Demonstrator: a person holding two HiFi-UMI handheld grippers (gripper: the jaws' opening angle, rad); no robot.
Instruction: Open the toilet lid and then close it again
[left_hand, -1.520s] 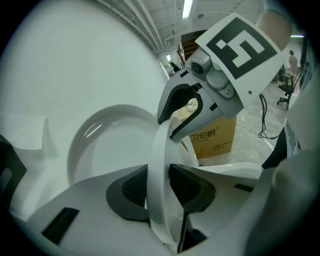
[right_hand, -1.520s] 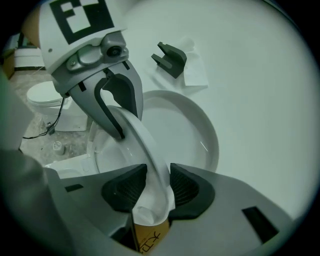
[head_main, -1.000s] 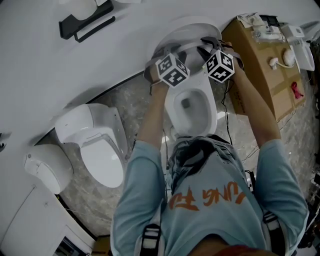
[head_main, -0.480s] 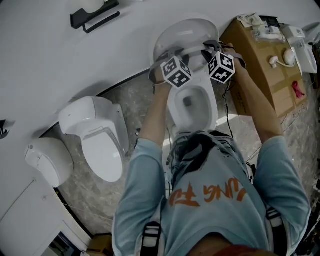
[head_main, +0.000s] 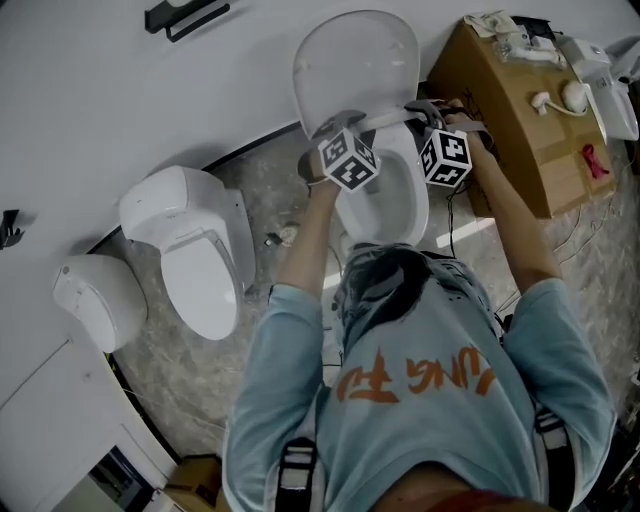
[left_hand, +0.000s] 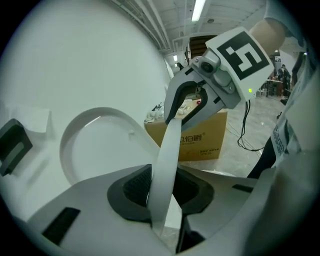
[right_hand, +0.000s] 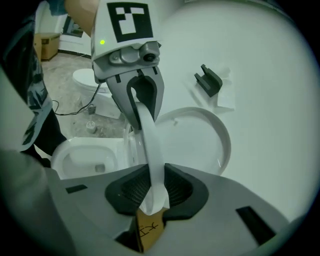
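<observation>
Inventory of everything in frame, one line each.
Toilet: one, white, centre, bowl uncovered.
Lid: one, white, raised by the wall.
Seat ring: one, white, lifted, between both grippers.
Second toilet: one, white, left, lid down.
Rounded fixture: one, white, far left.
Cardboard box: one, brown, right of Toilet.
Bracket: one, black, wall, top left.
Left gripper, right gripper: two, grey, jaws just closed further, clamped on Seat ring.
Person: light blue shirt, bottom.
</observation>
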